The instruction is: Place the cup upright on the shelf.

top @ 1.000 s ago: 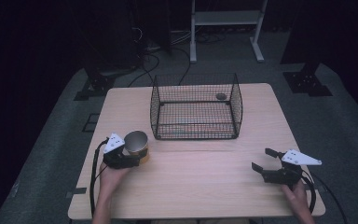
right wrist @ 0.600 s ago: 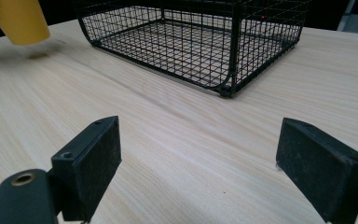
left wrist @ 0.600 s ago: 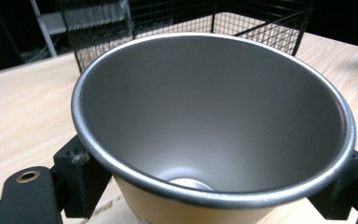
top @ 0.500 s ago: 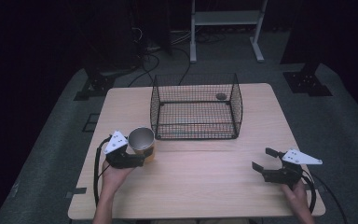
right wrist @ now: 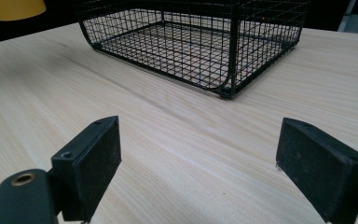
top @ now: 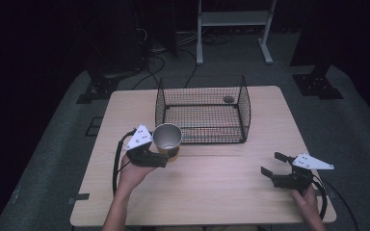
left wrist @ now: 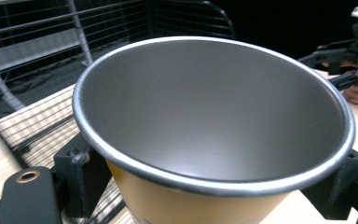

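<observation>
At the left of the table [top: 207, 192], the left gripper [top: 166, 156] is clamped on a cup [top: 167, 137], its jaws pressed against the cup's yellow sides just below the rim. The cup is upright with its mouth open to the top, grey inside, and it is held above the wood just near the basket's [top: 202, 108] near-left corner, not inside it. In the left gripper view the cup [left wrist: 214, 121] sits between the two black jaws, with the mesh of the basket [left wrist: 177, 18] behind it. The person's left hand [top: 132, 173] grips the tool from the near side, and a black cable [top: 117, 163] loops off to its left.

The basket stands in the middle of the far half of the table, a black wire box open at the top. A small dark round thing [top: 228, 99] lies on its floor near the far-right corner; what it is cannot be told.

At the right, the right gripper [top: 272, 164] rests low over the table near its near-right corner, well apart from the basket. Its jaws stand wide apart with nothing between them; in the right gripper view bare wood [right wrist: 191, 154] lies between them, with the basket [right wrist: 191, 42] beyond and the cup's yellow base [right wrist: 14, 8] at the far left.
</observation>
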A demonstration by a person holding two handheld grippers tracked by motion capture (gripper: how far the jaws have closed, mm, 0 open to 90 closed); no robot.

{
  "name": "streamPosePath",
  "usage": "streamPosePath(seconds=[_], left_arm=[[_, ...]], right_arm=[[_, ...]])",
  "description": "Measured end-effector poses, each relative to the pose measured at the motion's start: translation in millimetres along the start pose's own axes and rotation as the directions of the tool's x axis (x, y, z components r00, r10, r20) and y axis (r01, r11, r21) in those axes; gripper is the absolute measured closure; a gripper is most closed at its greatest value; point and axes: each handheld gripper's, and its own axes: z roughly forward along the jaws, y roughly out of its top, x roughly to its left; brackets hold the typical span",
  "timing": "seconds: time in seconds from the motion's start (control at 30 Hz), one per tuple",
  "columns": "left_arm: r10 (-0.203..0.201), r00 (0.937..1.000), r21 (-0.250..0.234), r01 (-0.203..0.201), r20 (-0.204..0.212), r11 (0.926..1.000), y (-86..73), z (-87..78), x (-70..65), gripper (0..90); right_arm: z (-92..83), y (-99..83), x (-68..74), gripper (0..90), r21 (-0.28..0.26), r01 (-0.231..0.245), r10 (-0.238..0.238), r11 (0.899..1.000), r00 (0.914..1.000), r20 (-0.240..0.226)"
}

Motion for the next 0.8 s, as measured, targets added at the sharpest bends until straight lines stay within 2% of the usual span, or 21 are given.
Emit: streamPosePath(seconds=[0.23,0.33,0.43,0.53,0.57,0.6,0.63,0.8], left_arm=[[0.012,0.9985,-0.023,-0.011,0.054,0.9997,20.3,15.1,-5.0,15.1],[0.035,0.9962,-0.021,-0.034,0.08,0.9992,34.3,25.5,-6.0,15.2],[0.04,0.9942,-0.025,-0.038,0.1,0.9989,44.4,34.6,-5.6,15.2],[0.038,0.9928,-0.015,-0.036,0.114,0.9992,51.1,41.3,-3.8,15.2],[0.04,0.9916,-0.013,-0.039,0.123,0.9992,57.6,47.5,-0.7,15.2],[0.04,0.9916,-0.013,-0.039,0.123,0.9992,57.6,47.5,-0.7,15.2],[0.035,0.9903,-0.024,-0.032,0.134,0.9992,64.0,52.4,2.2,15.2],[0.045,0.9883,-0.018,-0.043,0.145,0.9989,77.2,64.8,8.8,15.3]], right_arm=[[-0.1,0.0,-0.7,12.9,-0.002,-0.005,0.005,1.0,1.0,-0.002],[-0.2,-0.1,-1.0,12.9,-0.004,-0.007,0.007,1.0,1.0,-0.003],[-0.4,0.0,-1.2,12.9,-0.005,-0.014,0.014,1.0,0.9999,-0.005],[-0.5,-0.1,-1.3,12.9,-0.007,-0.014,0.014,1.0,0.9999,-0.007],[-0.6,-0.1,-1.3,13.0,-0.007,-0.014,0.014,1.0,0.9999,-0.007],[-0.8,-0.1,-1.4,12.9,-0.006,-0.015,0.015,1.0,0.9999,-0.007],[-0.9,-0.1,-1.4,12.9,-0.007,-0.016,0.016,1.0,0.9998,-0.007],[-1.0,-0.2,-1.7,12.9,-0.01,-0.015,0.015,1.0,0.9998,-0.01]])
